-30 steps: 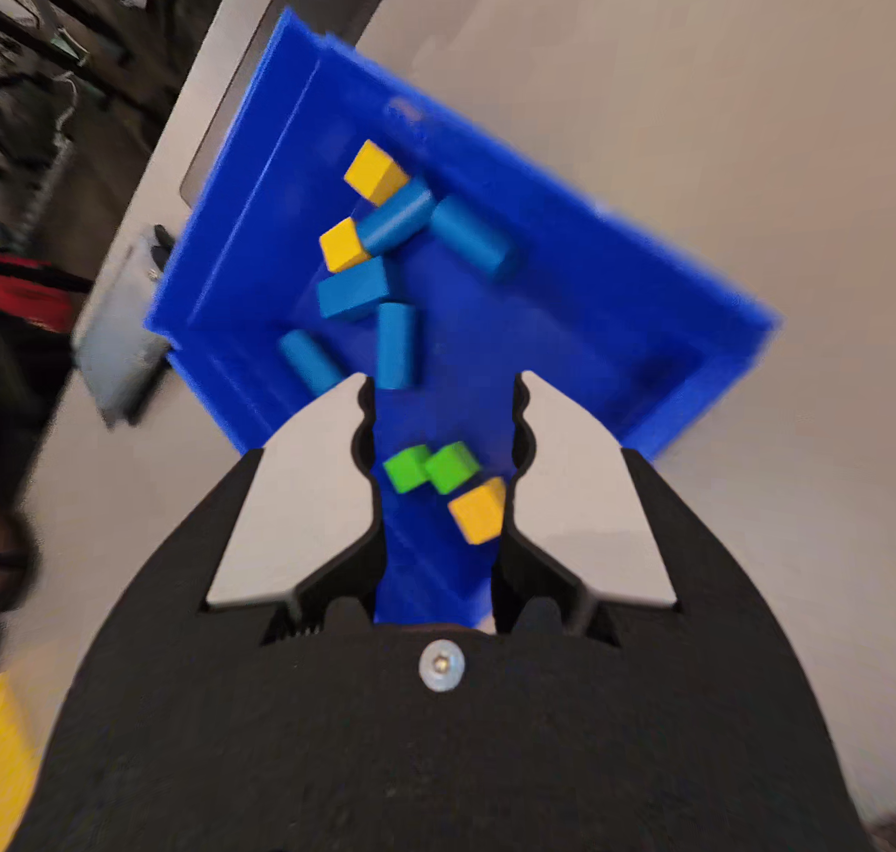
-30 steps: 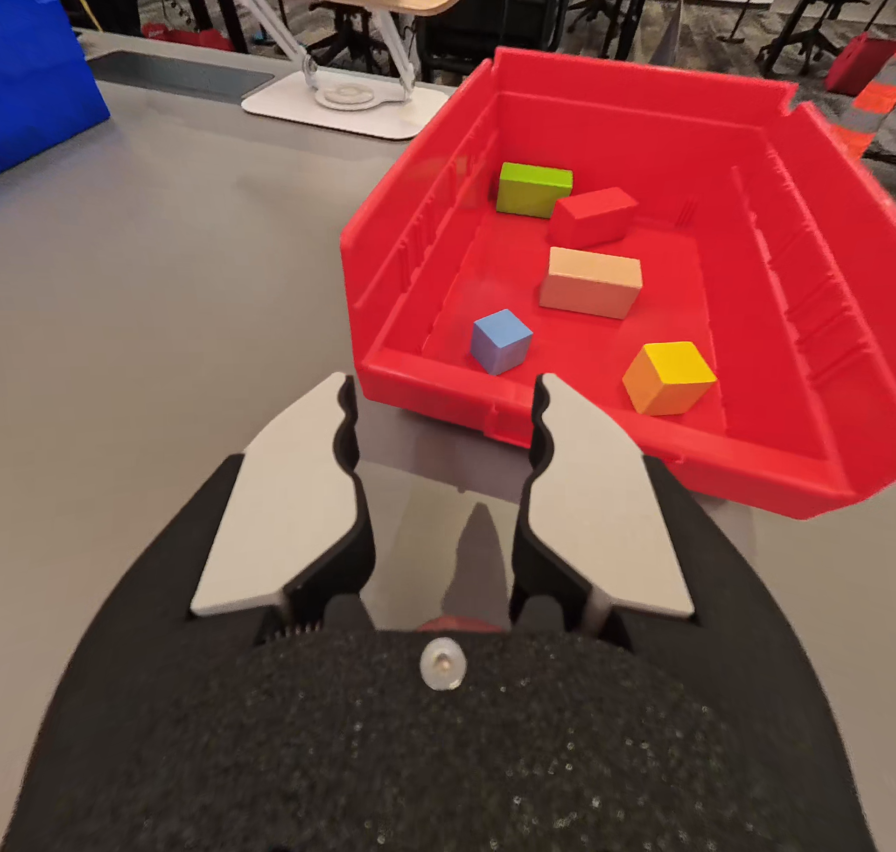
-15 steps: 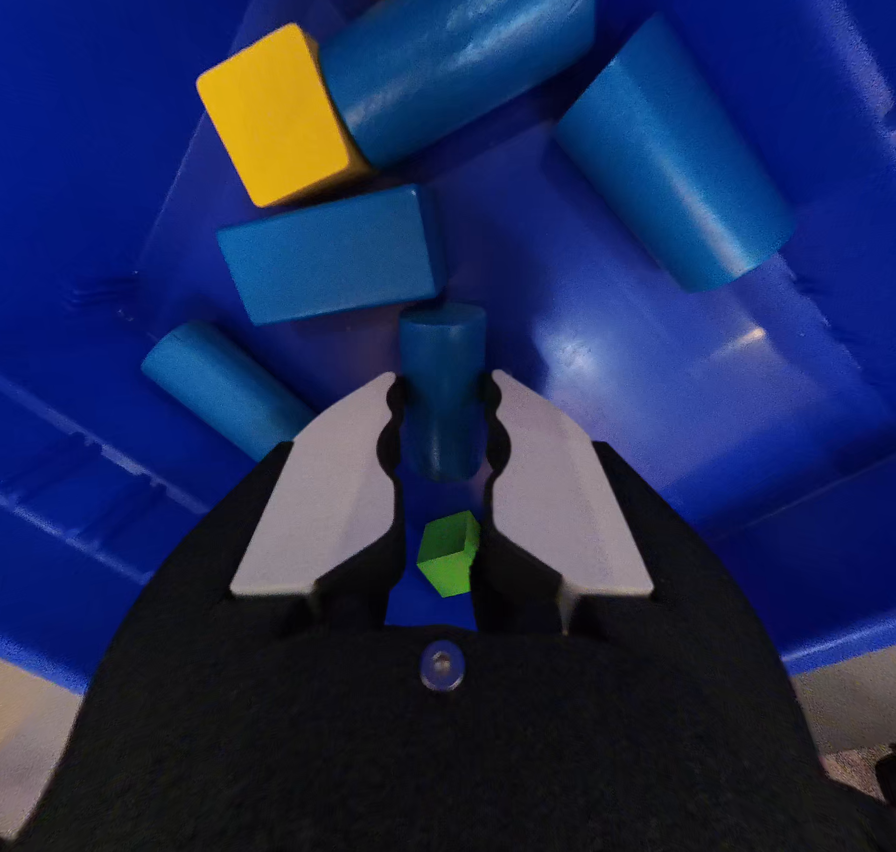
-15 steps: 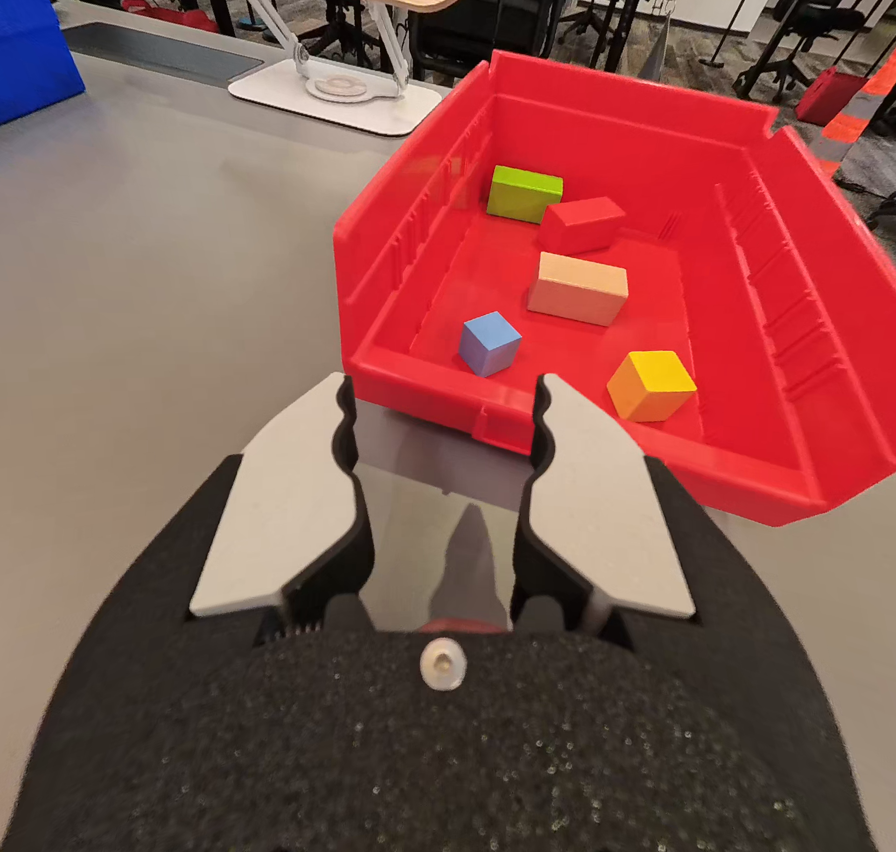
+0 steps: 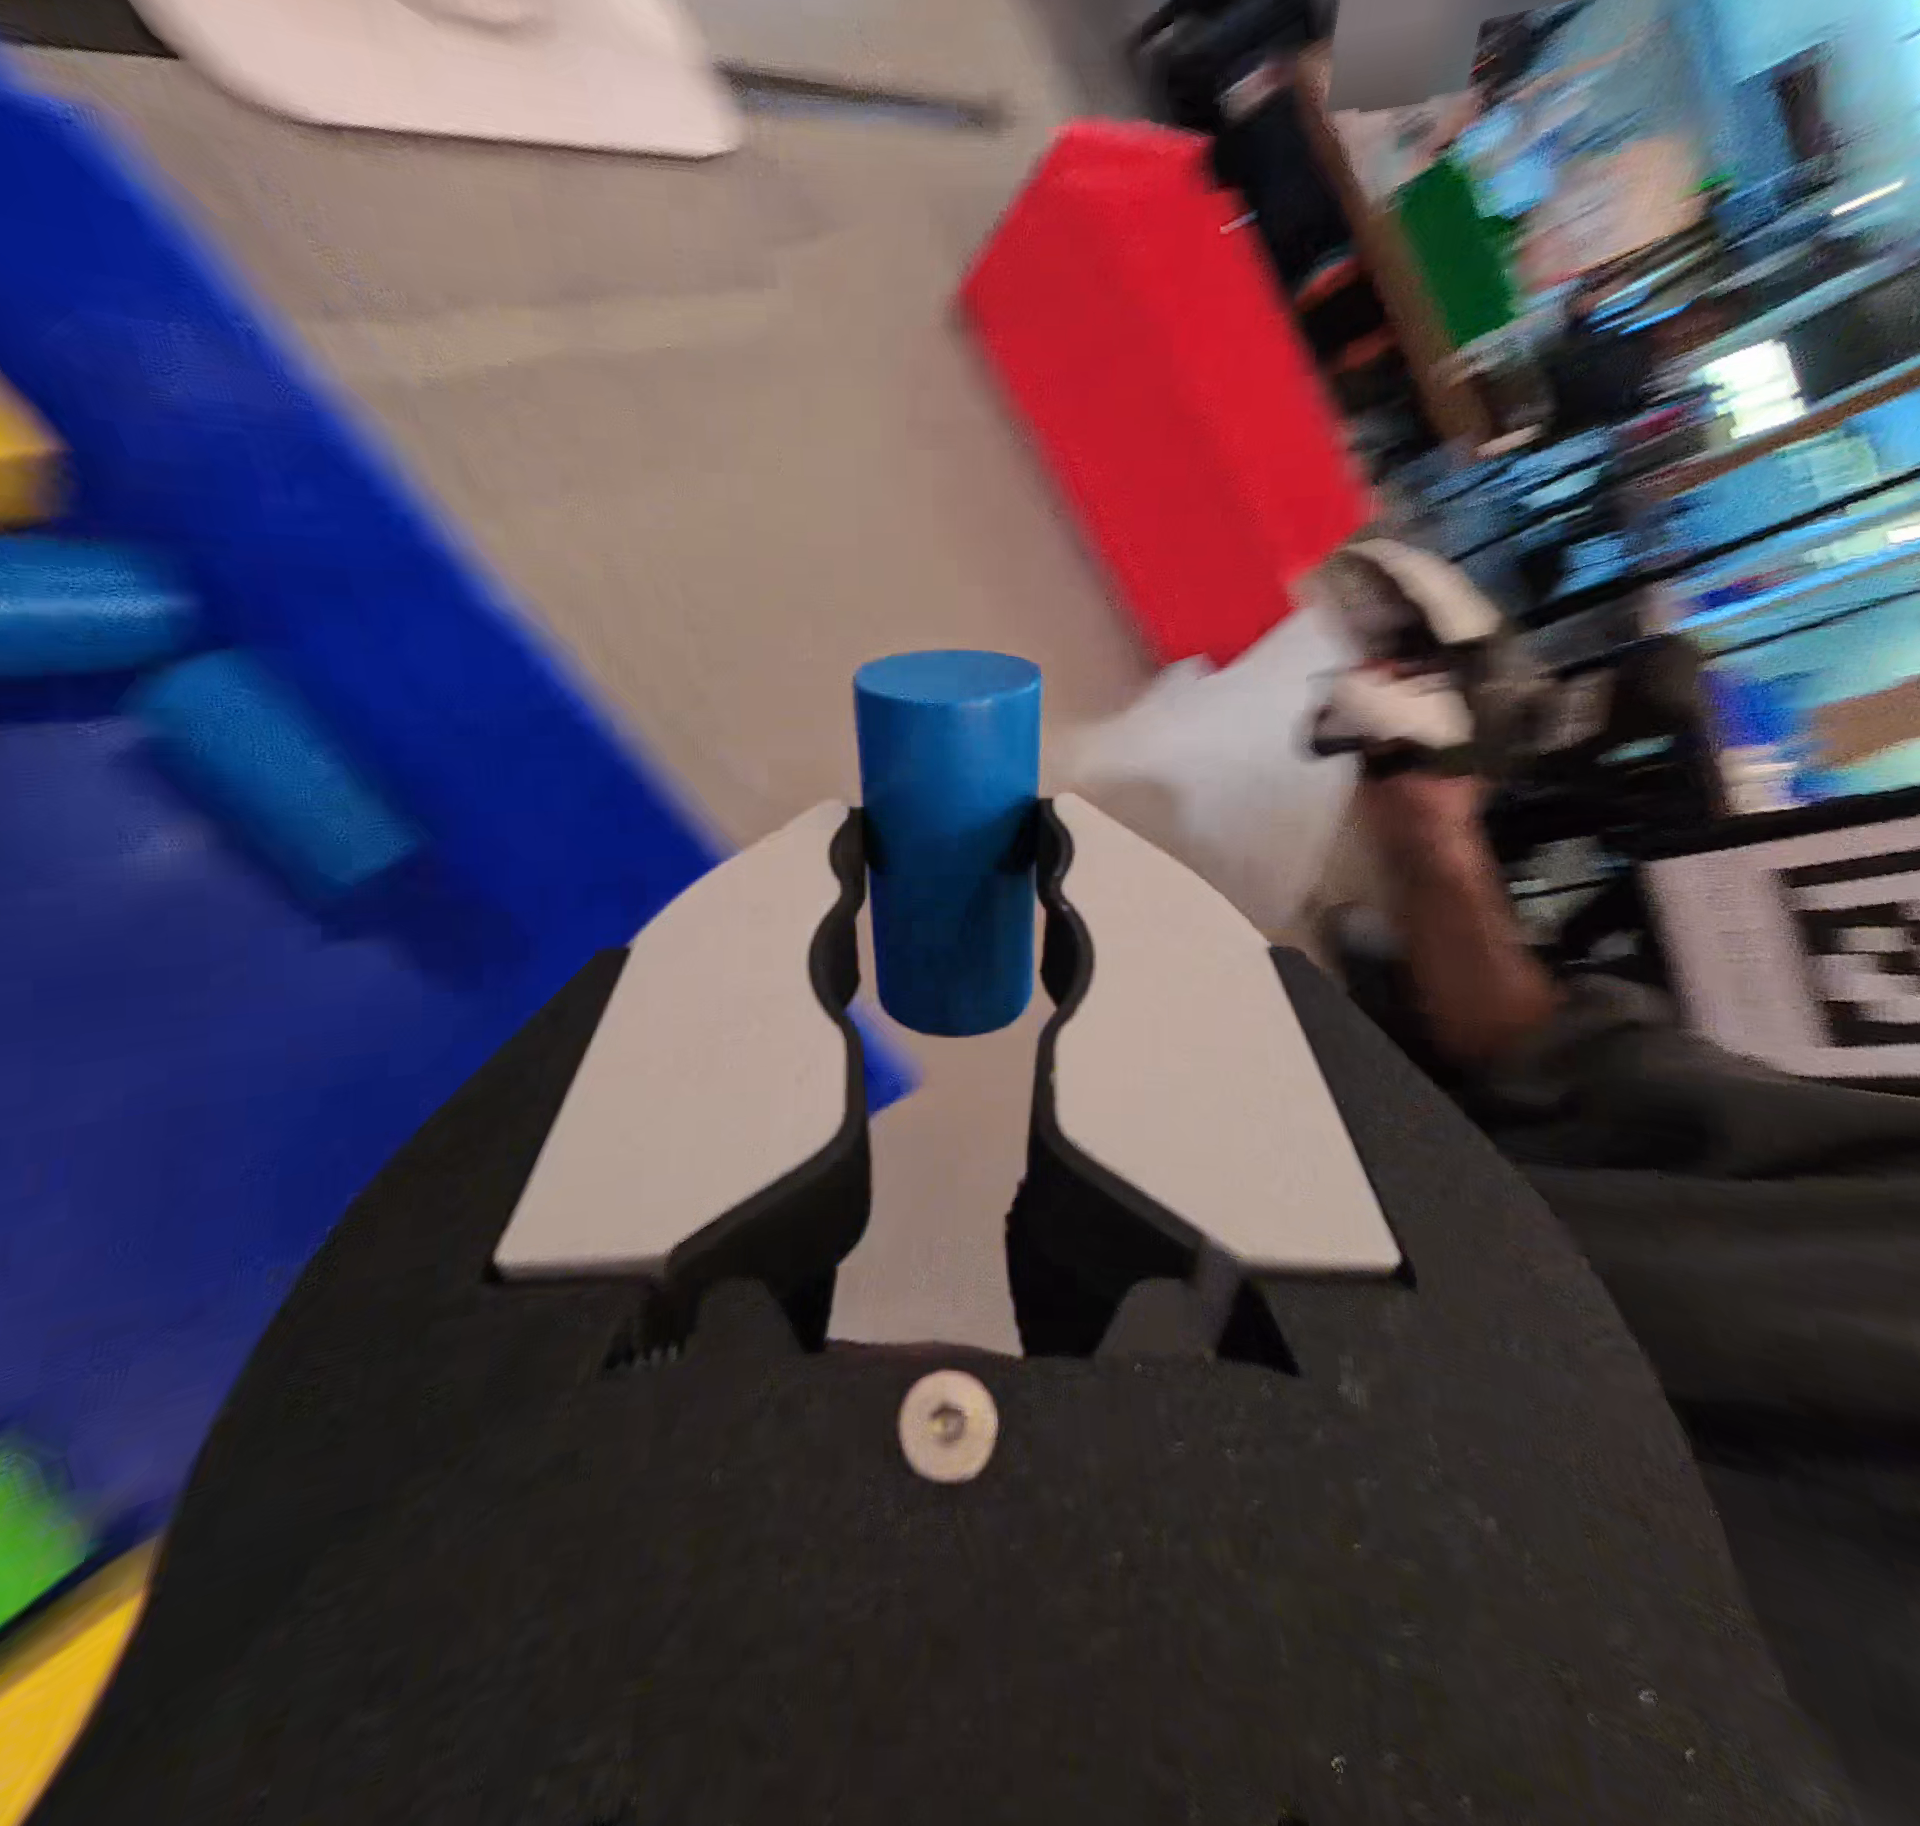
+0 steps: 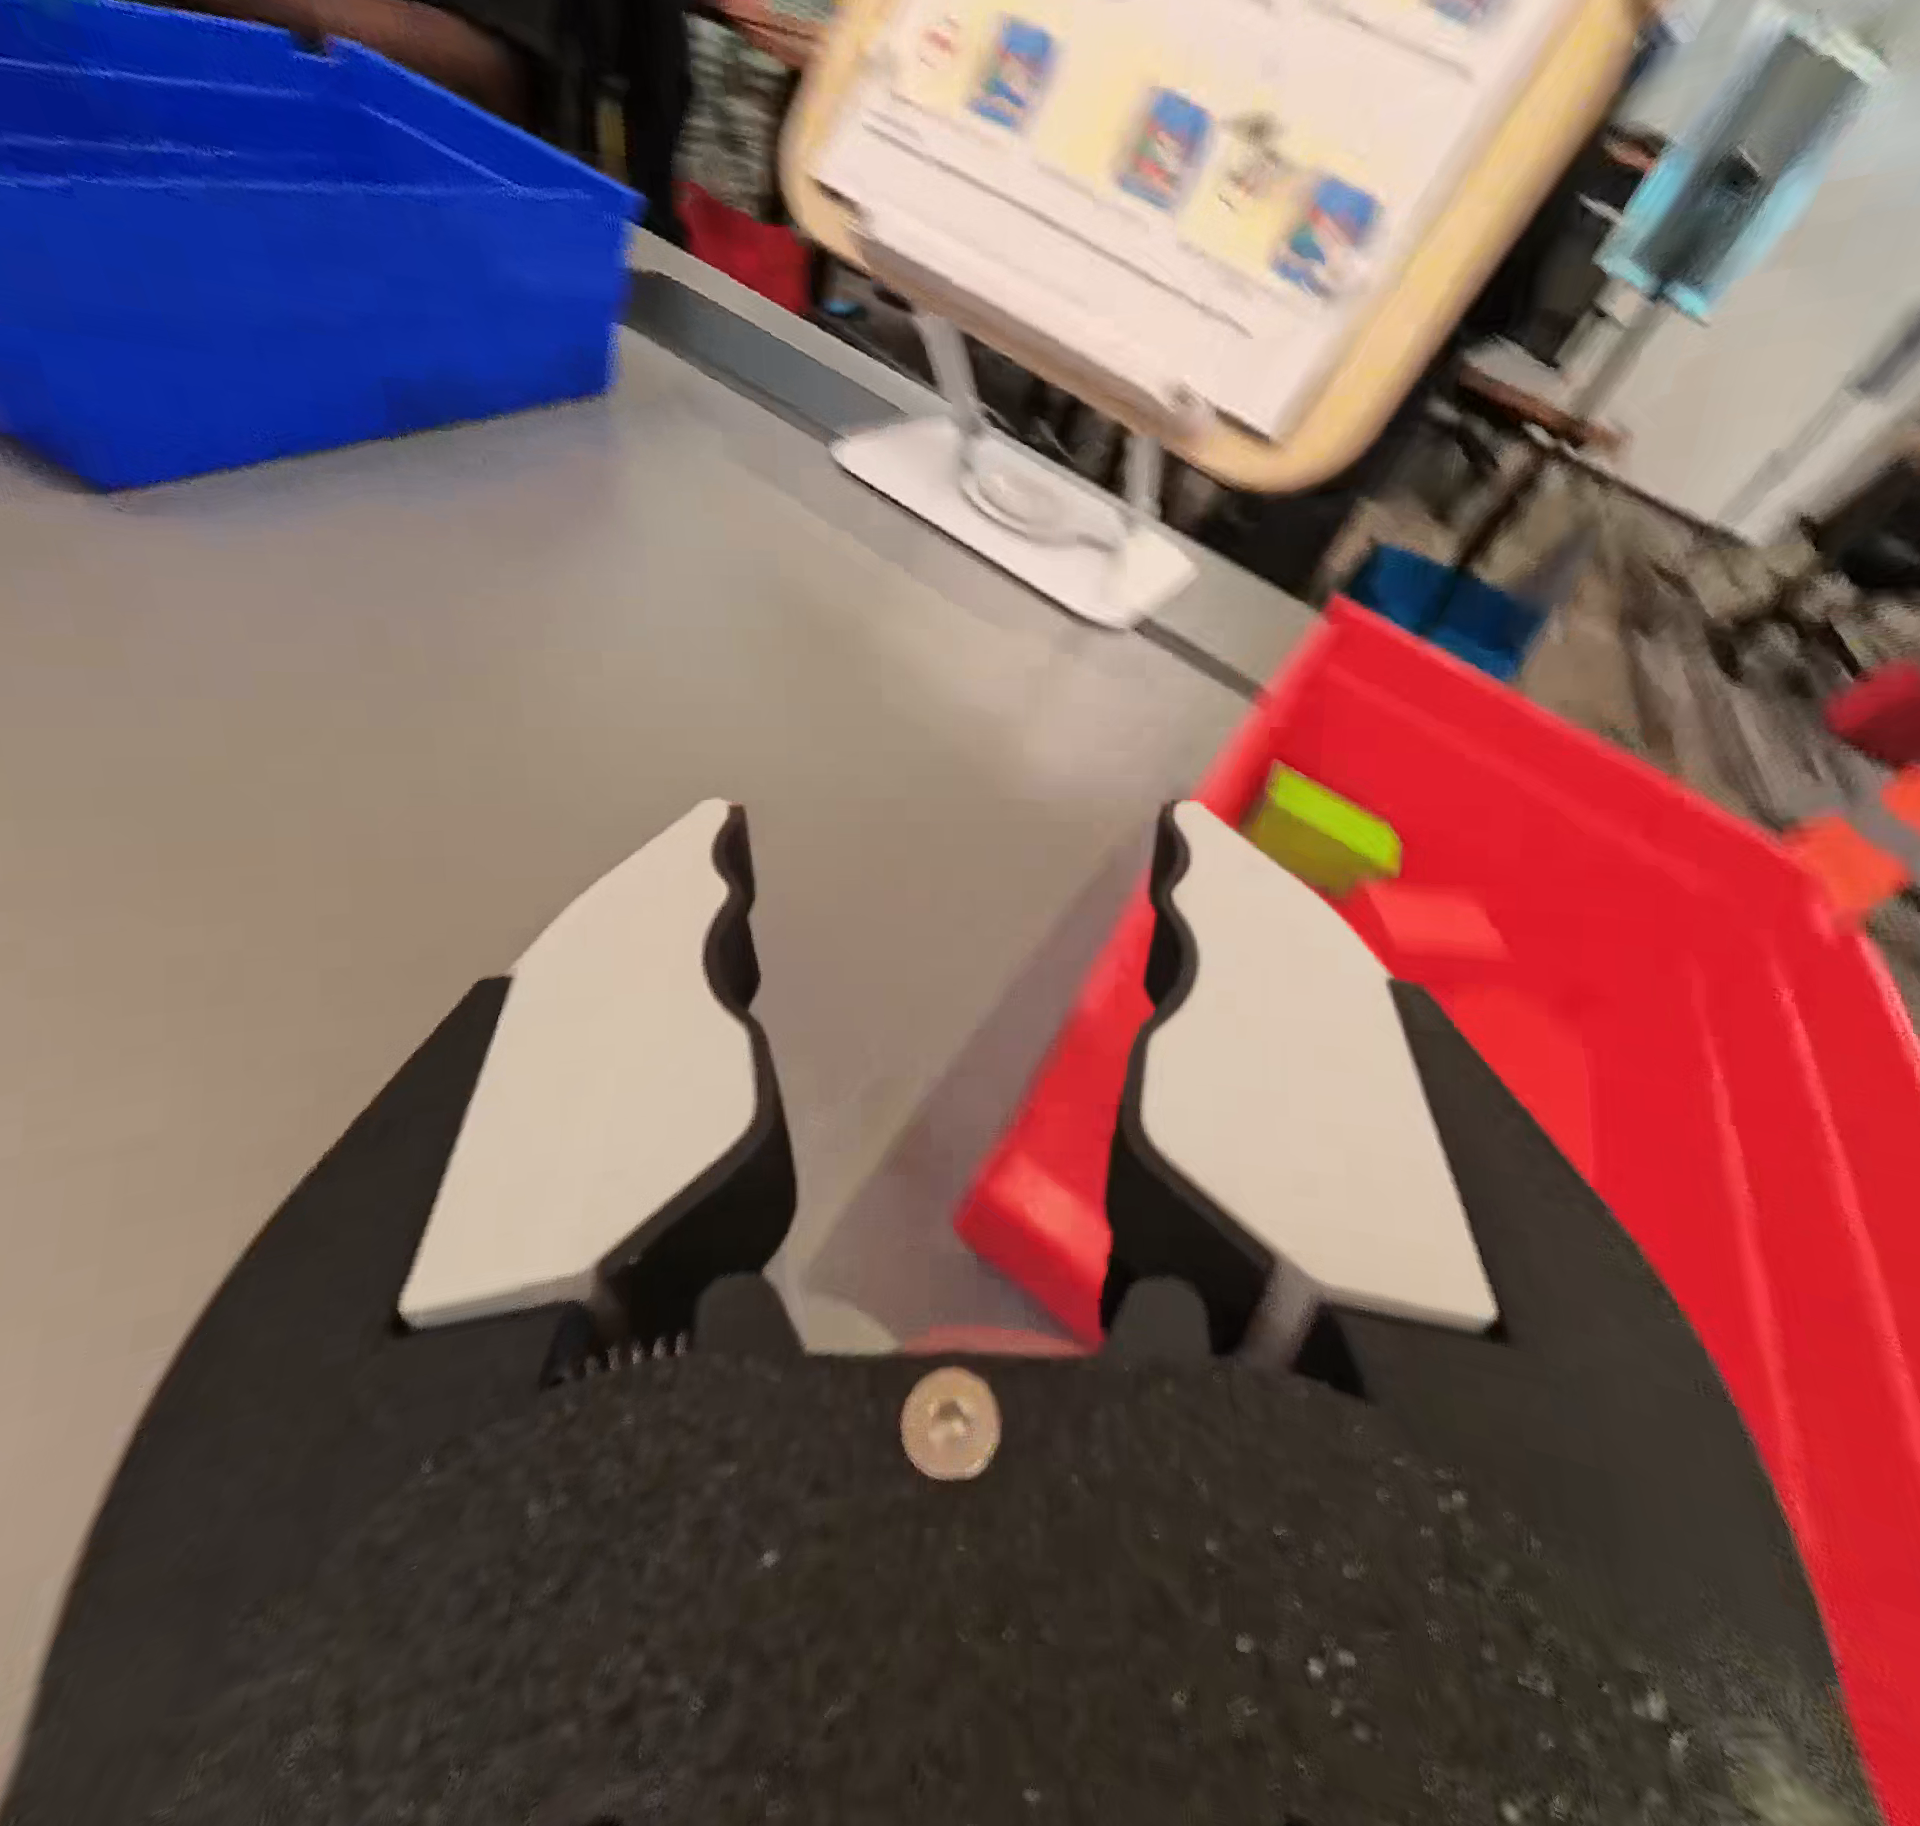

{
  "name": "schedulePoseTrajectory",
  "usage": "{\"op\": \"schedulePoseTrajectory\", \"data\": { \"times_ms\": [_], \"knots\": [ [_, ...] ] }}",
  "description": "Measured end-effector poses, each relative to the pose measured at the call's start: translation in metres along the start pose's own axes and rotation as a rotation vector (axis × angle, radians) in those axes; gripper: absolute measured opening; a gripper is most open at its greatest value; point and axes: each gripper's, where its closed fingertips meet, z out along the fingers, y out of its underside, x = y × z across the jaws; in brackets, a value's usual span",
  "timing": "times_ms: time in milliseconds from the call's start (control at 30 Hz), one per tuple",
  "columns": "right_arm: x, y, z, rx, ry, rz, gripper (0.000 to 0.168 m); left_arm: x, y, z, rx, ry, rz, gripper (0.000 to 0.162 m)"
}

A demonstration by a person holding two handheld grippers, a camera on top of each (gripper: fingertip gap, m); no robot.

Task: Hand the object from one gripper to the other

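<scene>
Risk item: my left gripper (image 5: 948, 831) pinches the blue cylinder (image 5: 948, 841) by its tips only, my right gripper (image 6: 951, 841) gapes empty, so I judge a mistimed release drops it.

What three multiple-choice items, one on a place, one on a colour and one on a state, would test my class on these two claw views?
1. Place: where is the blue cylinder?
A. lying in the red bin
B. between the fingers of the left claw
C. standing on the table

2. Colour: the bin beside the right claw is
A. red
B. yellow
C. white

3. State: the right claw is
A. shut on a block
B. shut and empty
C. open and empty

Key: 1 B, both fingers press the cylinder's sides, clear of the table. 2 A, its walls are red, with a green block inside. 3 C, only the table shows in the gap between its fingers.
</scene>
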Motion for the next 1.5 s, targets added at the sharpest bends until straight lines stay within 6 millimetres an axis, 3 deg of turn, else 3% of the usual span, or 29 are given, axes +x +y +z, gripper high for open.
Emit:
{"op": "schedulePoseTrajectory", "data": {
  "times_ms": [100,167,267,400,600,667,833,900,933,1033,1100,1133,1200,1233,1300,1367,1500],
  "knots": [
    [-0.059,-0.039,0.029,0.024,-0.302,-0.013,0.056,0.064,0.0,0.038,0.044,0.249,-0.08,0.031],
    [-0.091,-0.067,0.045,0.053,-0.473,0.022,0.079,0.096,0.006,0.066,0.027,0.387,-0.127,0.03],
    [-0.109,-0.102,0.061,0.156,-0.564,-0.015,0.087,0.127,0.016,0.1,-0.007,0.578,-0.201,0.031],
    [-0.125,-0.112,0.06,0.204,-0.655,-0.039,0.089,0.142,0.033,0.125,-0.045,0.712,-0.284,0.031],
    [-0.124,-0.105,0.062,0.226,-0.653,-0.057,0.084,0.151,0.044,0.145,-0.071,0.784,-0.338,0.031],
    [-0.13,-0.102,0.058,0.222,-0.71,-0.051,0.073,0.153,0.046,0.148,-0.079,0.785,-0.349,0.031],
    [-0.125,-0.105,0.05,0.229,-0.679,-0.095,0.072,0.157,0.051,0.139,-0.05,0.773,-0.292,0.031],
    [-0.108,-0.109,0.046,0.218,-0.649,-0.075,0.072,0.152,0.052,0.125,0.008,0.745,-0.256,0.048],
    [-0.094,-0.11,0.045,0.199,-0.616,-0.065,0.072,0.148,0.054,0.117,0.036,0.722,-0.226,0.047],
    [-0.027,-0.111,0.037,0.129,-0.454,0.016,0.072,0.139,0.082,0.1,0.068,0.635,-0.12,0.043],
    [0.027,-0.099,0.03,0.039,-0.325,0.121,0.072,0.13,0.114,0.096,0.053,0.565,-0.073,0.043],
    [0.054,-0.082,0.028,-0.062,-0.24,0.165,0.072,0.124,0.13,0.096,0.051,0.519,-0.054,0.042],
    [0.102,-0.031,0.017,-0.34,-0.04,0.27,0.072,0.11,0.162,0.098,0.034,0.44,-0.038,0.039],
    [0.115,-0.003,0.007,-0.5,0.022,0.342,0.073,0.106,0.177,0.099,0.01,0.423,-0.048,0.039],
    [0.119,0.043,-0.009,-0.74,0.043,0.472,0.073,0.104,0.197,0.101,-0.034,0.422,-0.072,0.039],
    [0.117,0.074,-0.016,-0.876,0.037,0.603,0.073,0.105,0.198,0.102,-0.026,0.425,-0.078,0.039],
    [0.105,0.116,-0.021,-1.12,-0.013,0.653,0.073,0.11,0.196,0.106,-0.025,0.447,-0.071,0.037]
  ]
}}
